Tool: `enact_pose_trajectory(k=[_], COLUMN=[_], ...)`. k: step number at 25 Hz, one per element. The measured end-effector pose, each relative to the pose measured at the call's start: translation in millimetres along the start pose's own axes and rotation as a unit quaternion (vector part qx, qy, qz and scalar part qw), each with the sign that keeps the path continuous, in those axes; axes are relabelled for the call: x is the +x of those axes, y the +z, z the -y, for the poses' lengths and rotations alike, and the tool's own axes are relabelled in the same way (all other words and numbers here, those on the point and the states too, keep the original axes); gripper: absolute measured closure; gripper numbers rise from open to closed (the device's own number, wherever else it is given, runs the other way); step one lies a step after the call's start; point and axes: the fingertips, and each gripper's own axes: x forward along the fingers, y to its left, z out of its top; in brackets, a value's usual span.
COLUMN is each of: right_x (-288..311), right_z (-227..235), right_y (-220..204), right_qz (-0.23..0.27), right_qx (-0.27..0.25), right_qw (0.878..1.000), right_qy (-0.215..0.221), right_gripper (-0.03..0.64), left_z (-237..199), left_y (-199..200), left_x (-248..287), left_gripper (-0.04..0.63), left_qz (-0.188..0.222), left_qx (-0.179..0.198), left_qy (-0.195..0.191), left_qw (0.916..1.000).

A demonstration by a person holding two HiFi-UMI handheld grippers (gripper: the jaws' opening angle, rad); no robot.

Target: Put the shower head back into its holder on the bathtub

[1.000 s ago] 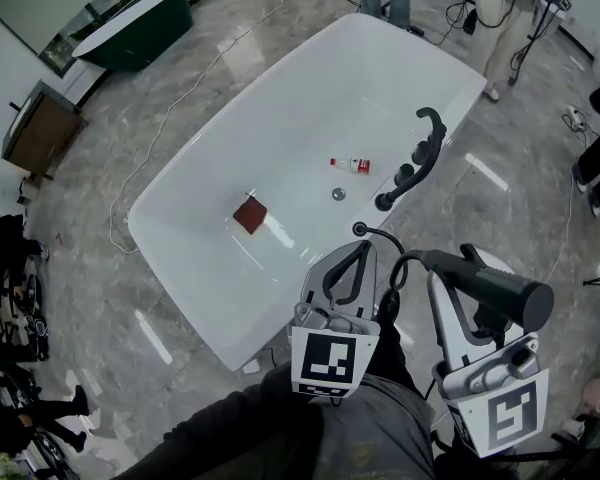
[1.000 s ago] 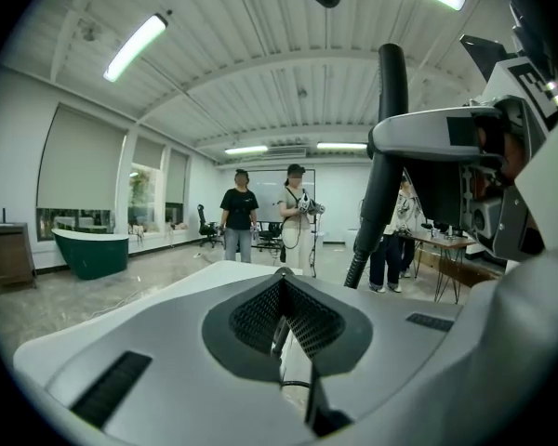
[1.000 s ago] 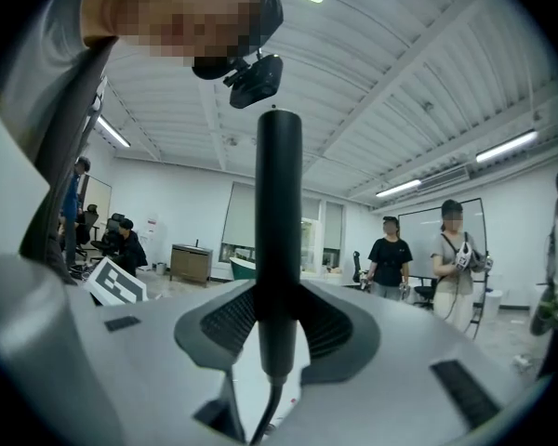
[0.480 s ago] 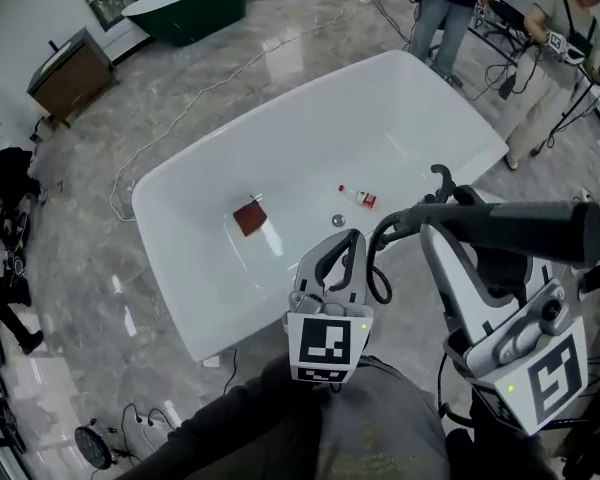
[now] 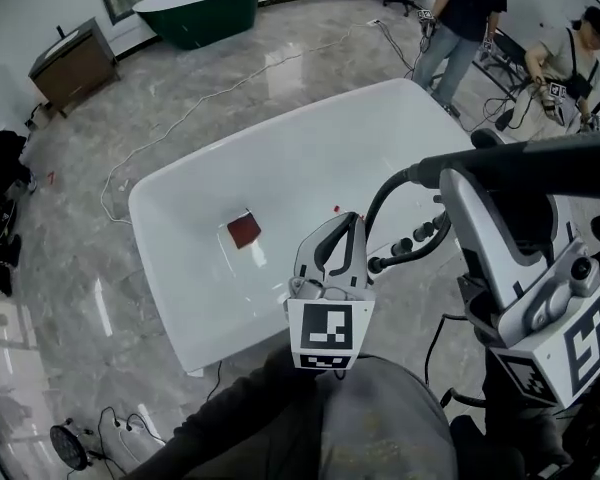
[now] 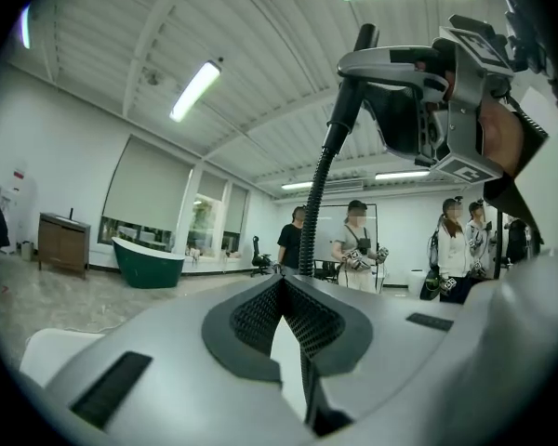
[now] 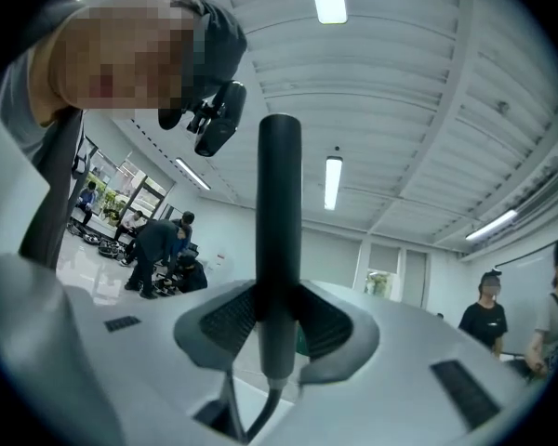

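Two tongs showed in the head view, both raised near the right side of a white bathtub (image 5: 280, 158) on a grey marble floor (image 5: 80, 268). The right tongs (image 5: 465, 183) were clamped on the dark handle of the shower head (image 5: 540, 163). The shower head lay roughly level across the upper right of that view, up in the air and well apart from the dark tap fitting (image 5: 420, 238) on the tub's rim. The left tongs (image 5: 352, 226) sat lower and further left, their tips over the tub's edge. In the left gripper view their jaws were closed, the pads meeting at the tips with nothing seen between them. A ribbed hose (image 6: 327, 165) rose from just behind those tips to the shower head in the other tongs; whether it touched the tips could not be told. In the right gripper view the handle stood upright between the two pads, pressed from both sides, and the hose left its lower end. A small red-brown square (image 5: 244, 230) lay on the bottom of the tub. Farther off stood a green bathtub (image 5: 195, 8) and a brown cabinet (image 5: 70, 63) at the upper left. Several people (image 5: 465, 8) stood beyond the tub's far end.
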Motion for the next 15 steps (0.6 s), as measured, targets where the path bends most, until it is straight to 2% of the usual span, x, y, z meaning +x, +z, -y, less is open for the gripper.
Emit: enact_pose_trajectory(k=[5, 15], right_x=[16.1, 24.4], right_z=[4.3, 7.3], right_y=[-2.8, -77.6], right_qz=[-0.002, -0.054], right_qx=[0.009, 0.076], right_qw=[1.000, 0.996], right_qy=[0.004, 0.006], right_gripper=[0.474, 0.476], left_z=[-15.4, -17.0], left_y=[-2.5, -30.9], left_x=[1.0, 1.6], left_gripper=[0.591, 0.591], left_qz=[-0.007, -0.047], left_qx=[-0.009, -0.012], left_qy=[0.009, 0.006], left_qw=[0.9999, 0.9988])
